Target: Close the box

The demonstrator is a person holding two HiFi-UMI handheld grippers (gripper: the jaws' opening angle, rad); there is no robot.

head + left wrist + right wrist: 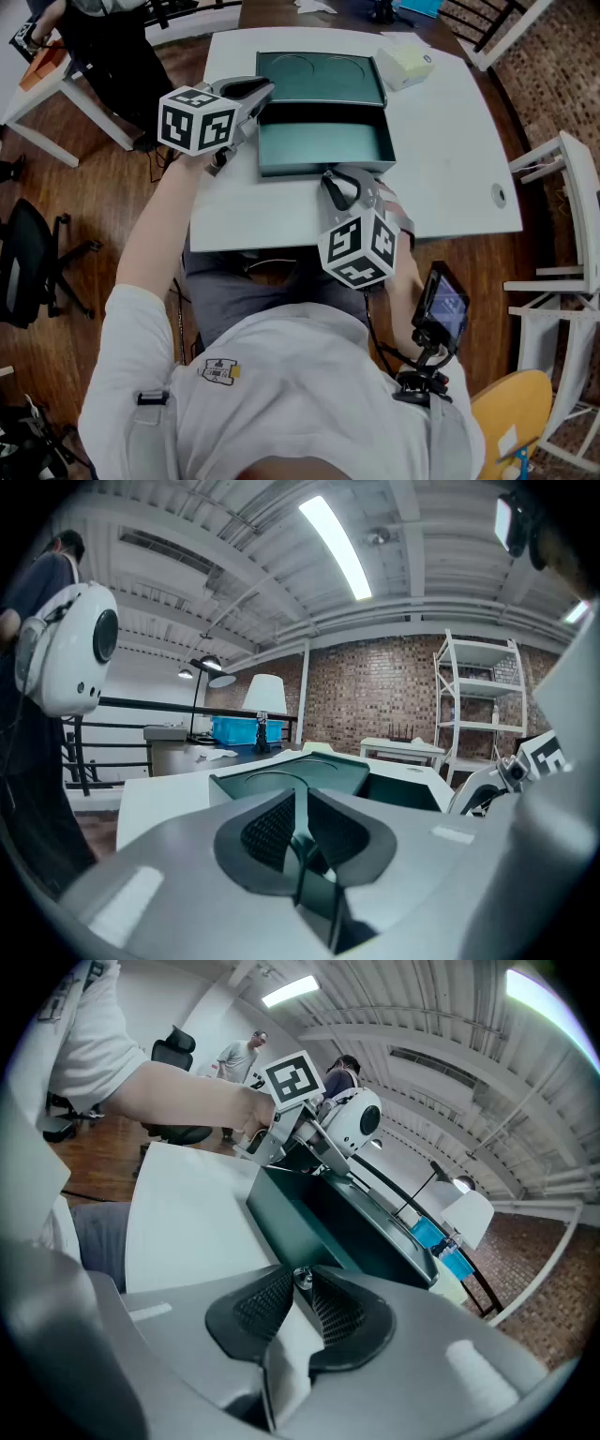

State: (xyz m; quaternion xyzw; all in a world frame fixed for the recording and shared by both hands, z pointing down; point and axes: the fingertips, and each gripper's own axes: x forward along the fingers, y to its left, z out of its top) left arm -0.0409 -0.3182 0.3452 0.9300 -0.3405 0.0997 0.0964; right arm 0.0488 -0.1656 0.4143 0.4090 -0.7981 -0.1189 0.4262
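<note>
An open teal box (323, 141) lies on the white table (450, 141), its lid (319, 77) folded flat behind the tray. My left gripper (265, 91) hovers at the box's left side where lid and tray meet. Its jaws are shut (302, 838) with only teal showing through the slit below them. The lid (291, 780) stretches ahead in the left gripper view. My right gripper (330, 183) sits just in front of the tray's near wall, jaws shut (300, 1283) on nothing. The box (347, 1222) rises beyond it, with the left gripper's marker cube (302, 1077) above.
A small pale carton (405, 64) rests at the table's far right corner. White shelving (562, 187) stands right of the table. A phone on a mount (441, 305) hangs by my right hip. Another person (103, 37) is at a desk at far left.
</note>
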